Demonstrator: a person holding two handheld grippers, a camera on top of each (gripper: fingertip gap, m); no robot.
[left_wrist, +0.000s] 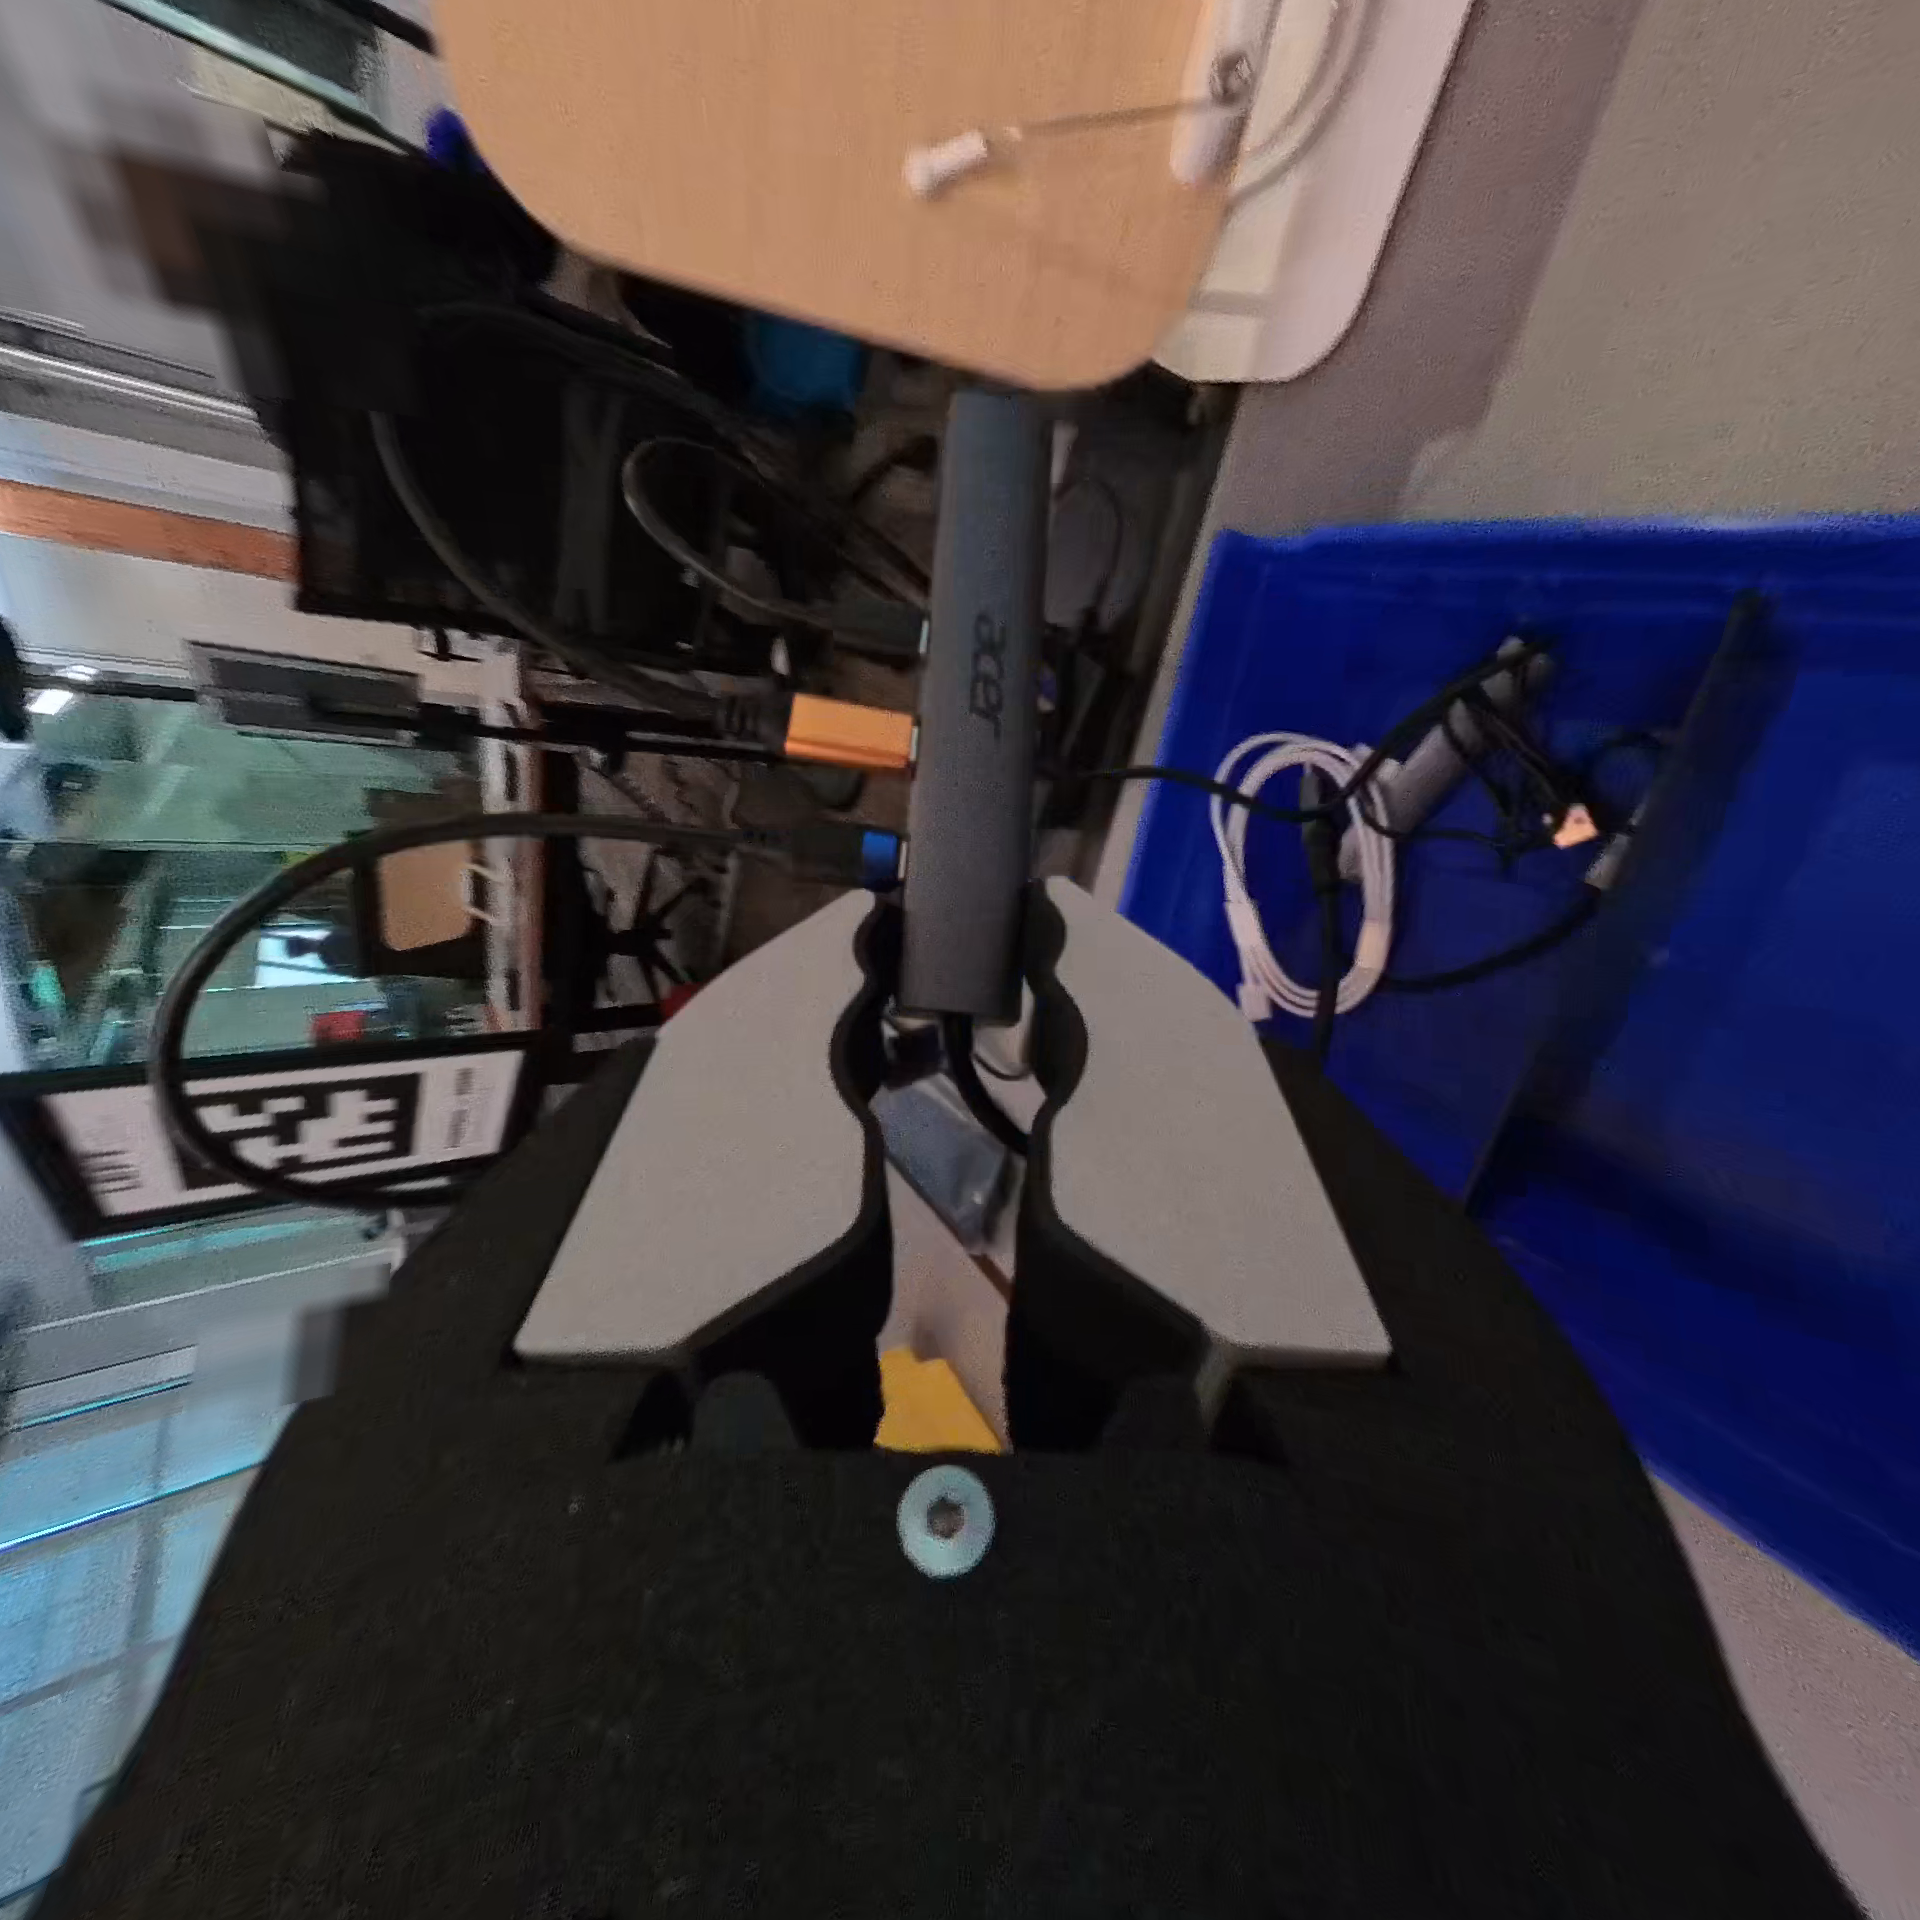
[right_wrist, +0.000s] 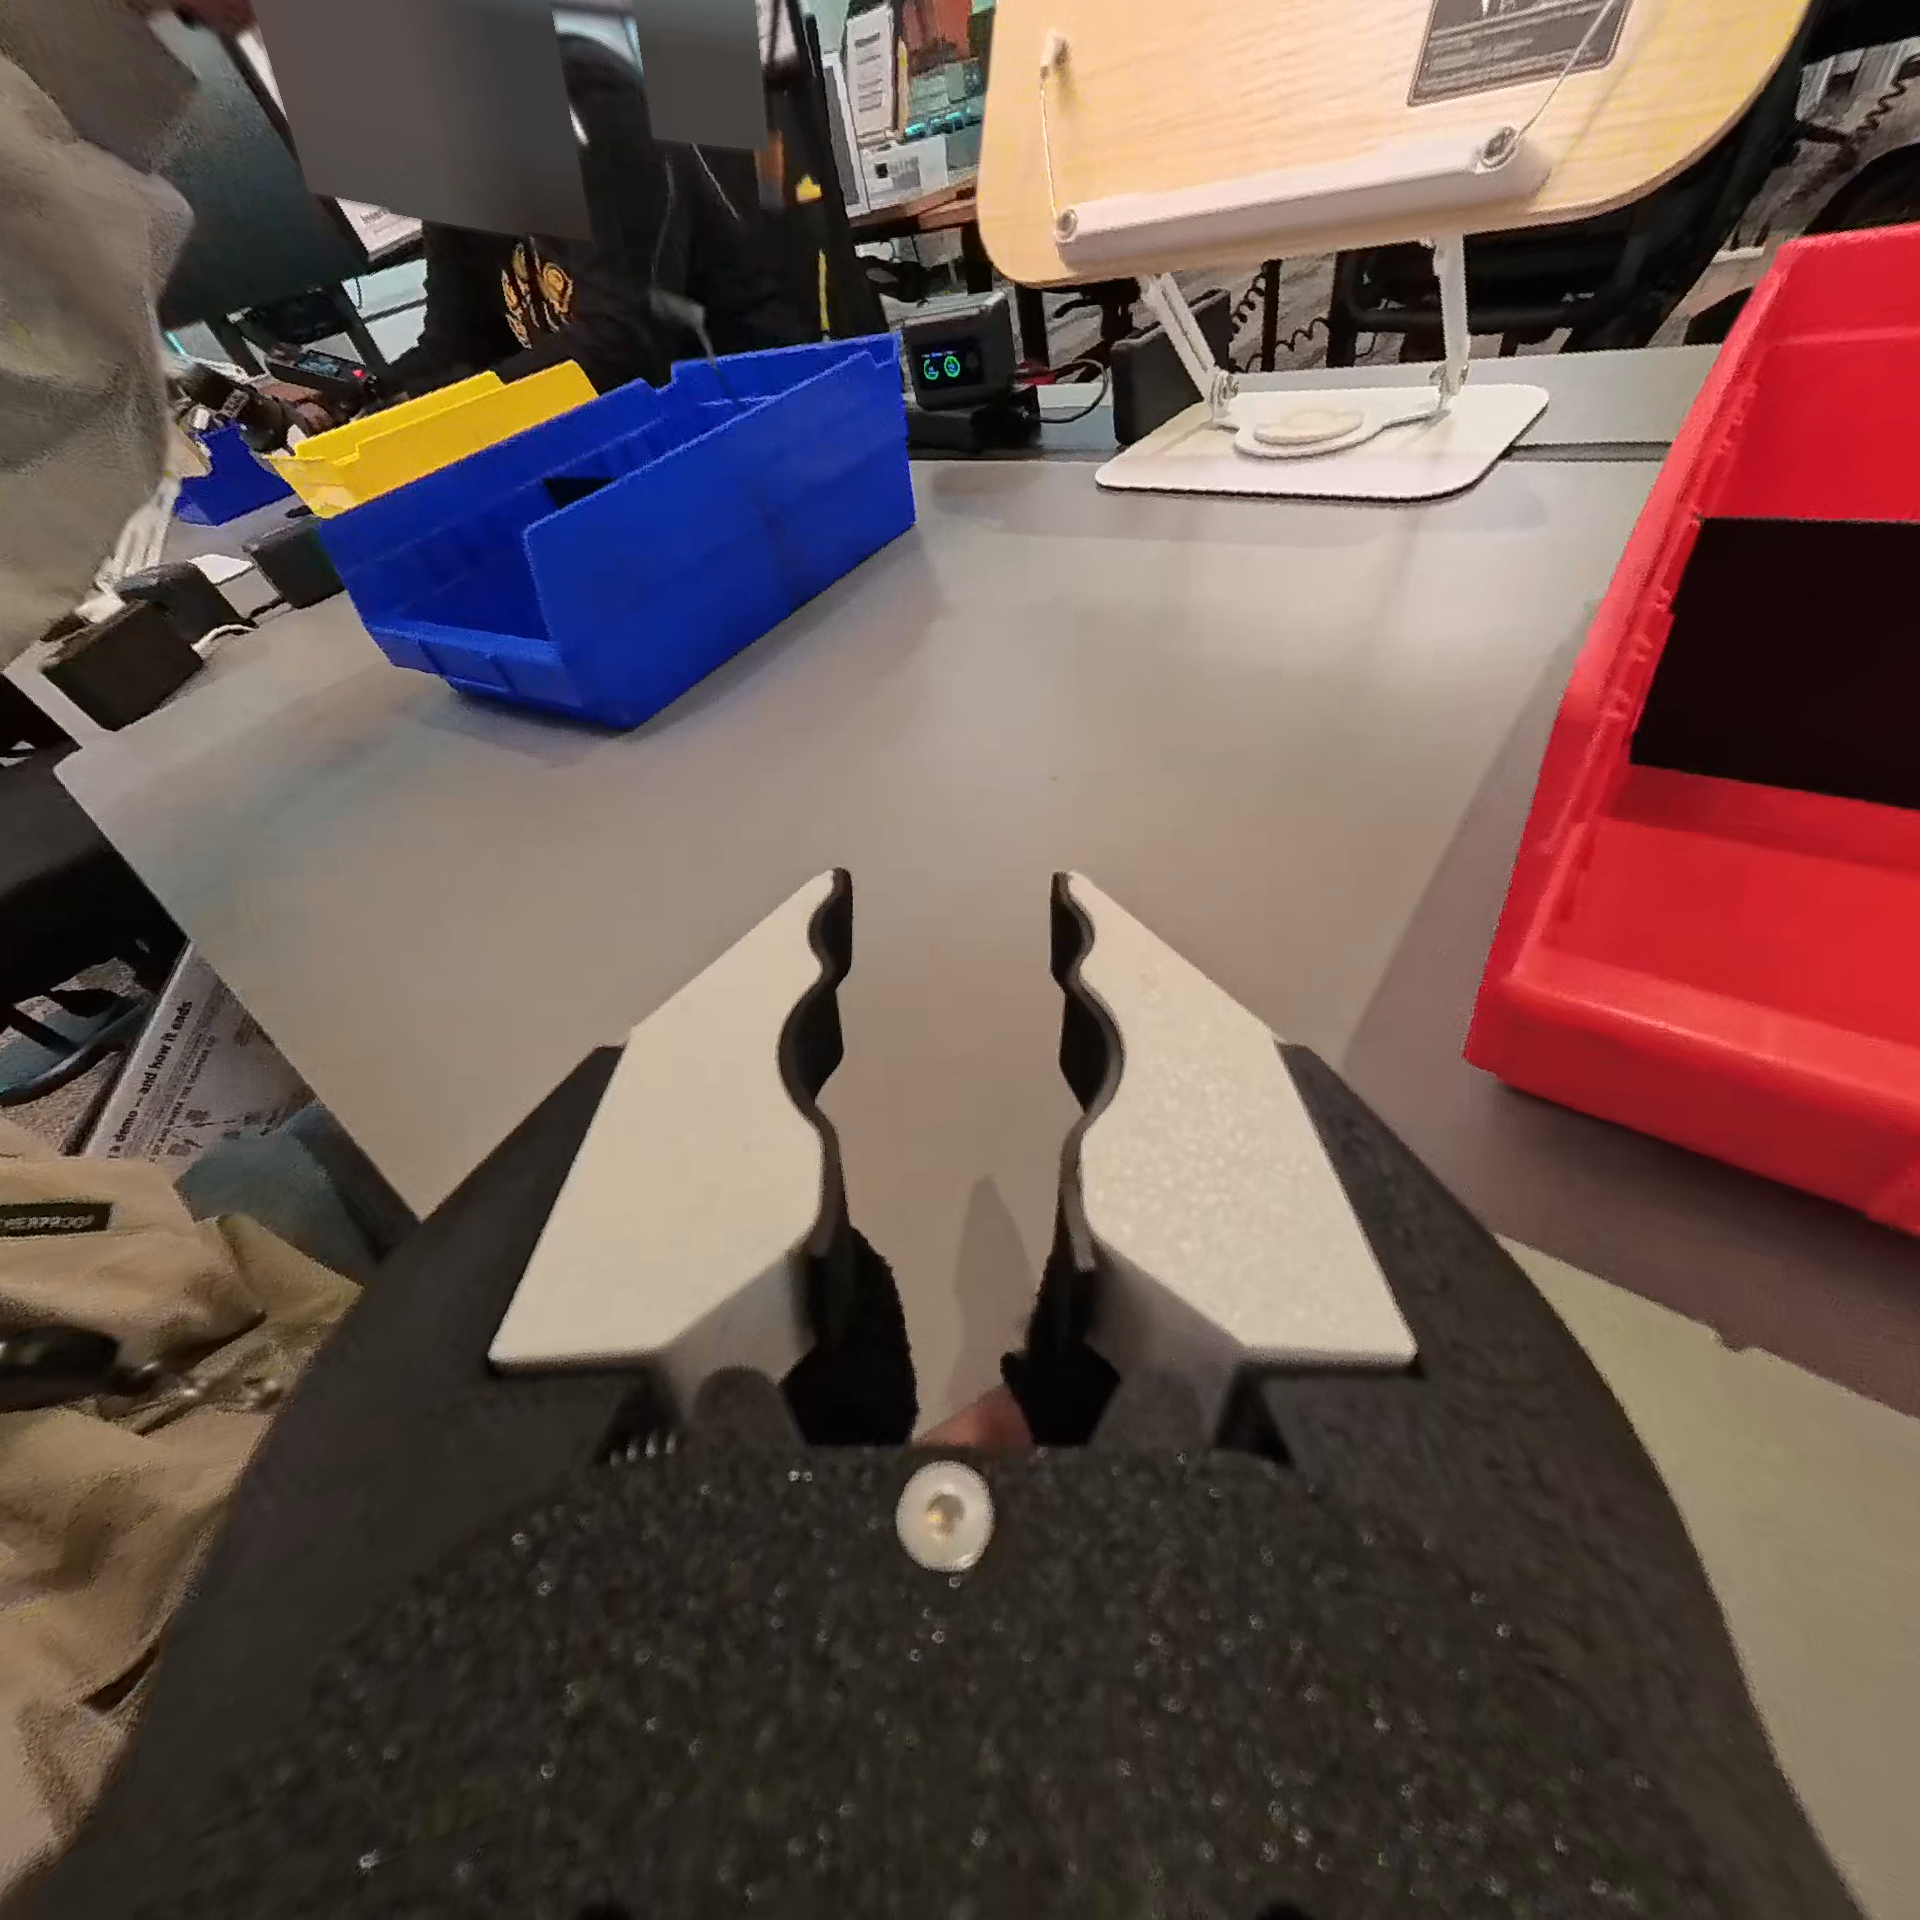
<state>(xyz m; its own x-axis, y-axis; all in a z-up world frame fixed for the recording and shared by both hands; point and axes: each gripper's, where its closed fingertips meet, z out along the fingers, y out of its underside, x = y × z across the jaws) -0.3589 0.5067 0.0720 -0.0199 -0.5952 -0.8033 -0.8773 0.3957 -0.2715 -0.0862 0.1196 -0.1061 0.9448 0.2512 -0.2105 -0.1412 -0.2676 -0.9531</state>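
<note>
My left gripper (left_wrist: 961, 914) is shut on the near end of a long dark grey USB hub (left_wrist: 977, 665) and holds it up in the air, the view rolled sideways. Plugs sit in the hub's left side: an orange one (left_wrist: 847, 730), a blue-tipped one (left_wrist: 878, 858) with a looping black cable (left_wrist: 239, 935), and a black one above them. My right gripper (right_wrist: 951, 904) is open and empty, just above the grey table (right_wrist: 1039, 675), between a blue bin (right_wrist: 644, 540) and a red bin (right_wrist: 1745, 790).
In the left wrist view the blue bin (left_wrist: 1558, 1039) holds a coiled white cable (left_wrist: 1299, 883) and black cables. A wooden board on a white stand (right_wrist: 1309, 125) is at the table's back. A yellow bin (right_wrist: 436, 431) sits behind the blue one. People stand at the far left. The gap from one gripper's tips to the other's is roughly 50 cm.
</note>
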